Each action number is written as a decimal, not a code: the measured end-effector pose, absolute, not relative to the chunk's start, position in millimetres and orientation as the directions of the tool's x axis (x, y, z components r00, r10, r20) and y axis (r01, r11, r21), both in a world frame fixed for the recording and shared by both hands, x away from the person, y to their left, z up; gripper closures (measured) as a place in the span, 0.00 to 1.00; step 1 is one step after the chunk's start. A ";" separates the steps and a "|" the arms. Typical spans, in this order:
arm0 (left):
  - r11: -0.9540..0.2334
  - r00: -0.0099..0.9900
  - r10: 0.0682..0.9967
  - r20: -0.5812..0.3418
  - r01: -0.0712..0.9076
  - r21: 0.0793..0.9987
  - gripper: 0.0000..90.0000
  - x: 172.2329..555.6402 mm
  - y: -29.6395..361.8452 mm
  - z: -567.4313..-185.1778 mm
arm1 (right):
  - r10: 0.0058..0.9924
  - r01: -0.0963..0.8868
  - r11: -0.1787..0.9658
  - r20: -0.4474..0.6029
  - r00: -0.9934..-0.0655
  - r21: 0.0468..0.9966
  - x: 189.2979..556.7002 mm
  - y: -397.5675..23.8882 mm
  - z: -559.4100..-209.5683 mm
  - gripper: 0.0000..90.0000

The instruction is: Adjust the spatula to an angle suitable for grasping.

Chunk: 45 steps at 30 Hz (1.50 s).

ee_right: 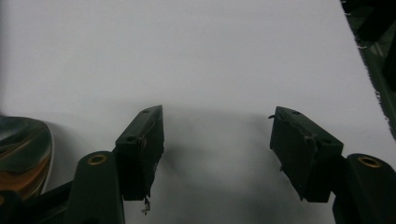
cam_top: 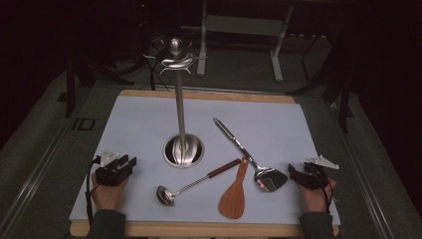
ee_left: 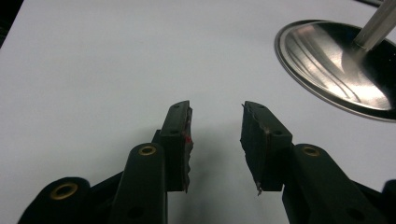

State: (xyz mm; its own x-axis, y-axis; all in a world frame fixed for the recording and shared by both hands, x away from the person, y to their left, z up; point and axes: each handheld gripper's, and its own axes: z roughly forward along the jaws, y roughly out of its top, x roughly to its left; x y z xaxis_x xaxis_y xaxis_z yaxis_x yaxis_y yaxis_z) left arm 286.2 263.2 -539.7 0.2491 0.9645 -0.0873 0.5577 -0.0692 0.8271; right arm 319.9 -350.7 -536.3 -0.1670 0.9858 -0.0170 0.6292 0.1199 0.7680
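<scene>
At far left of the high view, our left gripper (cam_top: 130, 163) rests on the white sheet (cam_top: 139, 119), jaws parted to a moderate gap with nothing between them; the left gripper view (ee_left: 215, 126) confirms bare sheet in the gap.

Just right of it stands the utensil stand (cam_top: 180, 99): shiny round base (ee_left: 336, 65), tall pole, hooks on top, nothing hung on them. Base is near our left jaws, ahead and to their right.

Next along, three utensils lie flat:
- ladle (cam_top: 196, 183): bowl toward the near edge, dark handle end pointing up-right. Long axis diagonal.
- wooden spatula (cam_top: 235, 191): blade near us, handle pointing away, almost touching the ladle's handle tip.
- steel turner (cam_top: 246, 155): blade (ee_right: 21, 154) near the right hand, handle running up-left toward the stand.

At far right, our right gripper (cam_top: 290, 173) sits on the sheet, jaws spread wide and empty per the right gripper view (ee_right: 217, 135).

Key relation, our read: the turner blade lies just left of our right jaws, so the right hand is nearest to it. Handle axis runs away and leftward, so we'd need to reach forward-left to grab the shaft crosswise. Ladle bowl is closer to the left hand, though well apart.
</scene>
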 end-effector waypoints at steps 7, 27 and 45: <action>-0.070 0.254 0.963 -0.089 0.554 0.829 0.69 285.9 263.7 -540.3 | 0.984 0.628 0.123 -0.014 -0.175 0.769 319.9 -351.0 -536.6 0.39; -0.097 0.266 0.962 -0.063 0.546 0.832 0.68 285.2 261.0 -540.2 | 0.972 0.613 0.110 0.045 -0.233 0.782 316.0 -339.4 -528.9 0.61; -0.112 0.269 0.962 -0.048 0.547 0.830 0.66 285.3 259.2 -540.2 | 0.904 0.536 0.244 0.010 -0.427 0.808 335.3 -288.9 -465.7 0.87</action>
State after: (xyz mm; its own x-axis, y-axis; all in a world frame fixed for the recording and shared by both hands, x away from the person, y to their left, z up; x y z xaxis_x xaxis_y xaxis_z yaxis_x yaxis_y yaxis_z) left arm 285.3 259.2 -540.2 0.2695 0.9618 -0.0481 0.5470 -0.1118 0.8296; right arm 335.3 -288.9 -465.7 -0.4274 0.9040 0.0098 0.5356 0.2445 0.8083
